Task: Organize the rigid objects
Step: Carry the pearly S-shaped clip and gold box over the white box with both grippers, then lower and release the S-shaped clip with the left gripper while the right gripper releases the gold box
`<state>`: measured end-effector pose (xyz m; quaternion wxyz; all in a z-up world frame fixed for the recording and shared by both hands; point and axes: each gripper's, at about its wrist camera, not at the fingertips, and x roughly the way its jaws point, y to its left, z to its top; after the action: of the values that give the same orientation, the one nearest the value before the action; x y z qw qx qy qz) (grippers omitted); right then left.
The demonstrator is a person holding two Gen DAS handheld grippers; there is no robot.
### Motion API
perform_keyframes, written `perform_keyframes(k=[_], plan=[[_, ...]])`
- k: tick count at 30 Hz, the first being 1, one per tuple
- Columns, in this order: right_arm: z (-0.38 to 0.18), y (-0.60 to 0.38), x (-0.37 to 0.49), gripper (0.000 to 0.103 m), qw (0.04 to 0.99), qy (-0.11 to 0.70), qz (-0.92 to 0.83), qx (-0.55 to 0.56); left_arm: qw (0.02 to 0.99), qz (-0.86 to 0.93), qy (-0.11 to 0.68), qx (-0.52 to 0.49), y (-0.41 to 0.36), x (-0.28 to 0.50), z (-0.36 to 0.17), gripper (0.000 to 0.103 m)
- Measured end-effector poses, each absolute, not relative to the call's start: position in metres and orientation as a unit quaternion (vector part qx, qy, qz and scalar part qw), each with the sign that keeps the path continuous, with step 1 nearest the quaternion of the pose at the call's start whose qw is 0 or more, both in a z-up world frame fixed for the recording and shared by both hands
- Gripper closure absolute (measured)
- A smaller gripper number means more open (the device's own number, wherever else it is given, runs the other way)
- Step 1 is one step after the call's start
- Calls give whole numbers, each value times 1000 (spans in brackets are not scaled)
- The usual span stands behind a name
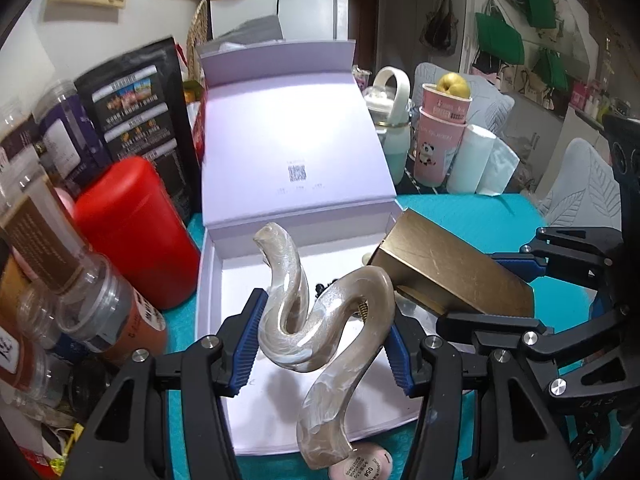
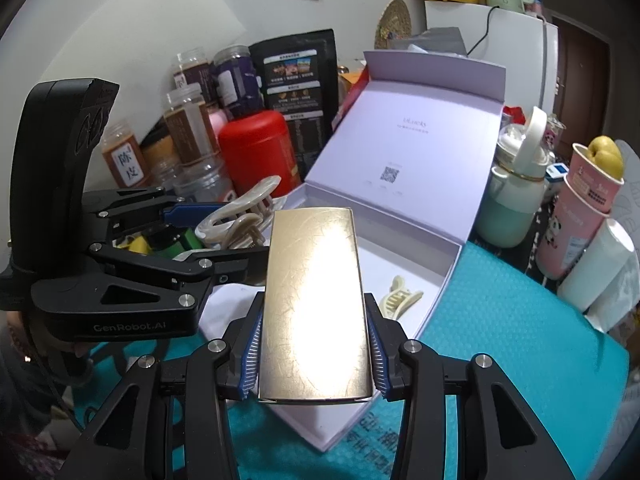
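Both loads hang over the open box (image 2: 452,264): left hand-held gripper (image 1: 324,344) clamps a pearly hair clip (image 1: 320,320), right hand-held gripper (image 2: 316,352) a gold case (image 2: 316,304). Next, lowering and releasing inside.

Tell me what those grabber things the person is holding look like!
Both grabbers are black plastic, built from jointed bars pinned with shiny silver round bolts. The left gripper and the right gripper each have two fingers lined with ridged blue pads. Seen from the right wrist camera, the left one has a tall curved black handle and grey letters reading GenRobot.AI. No cables show.
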<state>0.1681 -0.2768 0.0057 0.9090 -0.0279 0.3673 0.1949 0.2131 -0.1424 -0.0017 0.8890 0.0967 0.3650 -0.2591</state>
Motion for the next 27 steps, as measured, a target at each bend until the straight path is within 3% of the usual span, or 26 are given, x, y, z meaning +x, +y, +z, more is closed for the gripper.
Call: perform_keyframes(k=[27], plan=[[-54,-263,192,59,892,415,173,-47,869,-227,413,151,-143,252,-61,49]])
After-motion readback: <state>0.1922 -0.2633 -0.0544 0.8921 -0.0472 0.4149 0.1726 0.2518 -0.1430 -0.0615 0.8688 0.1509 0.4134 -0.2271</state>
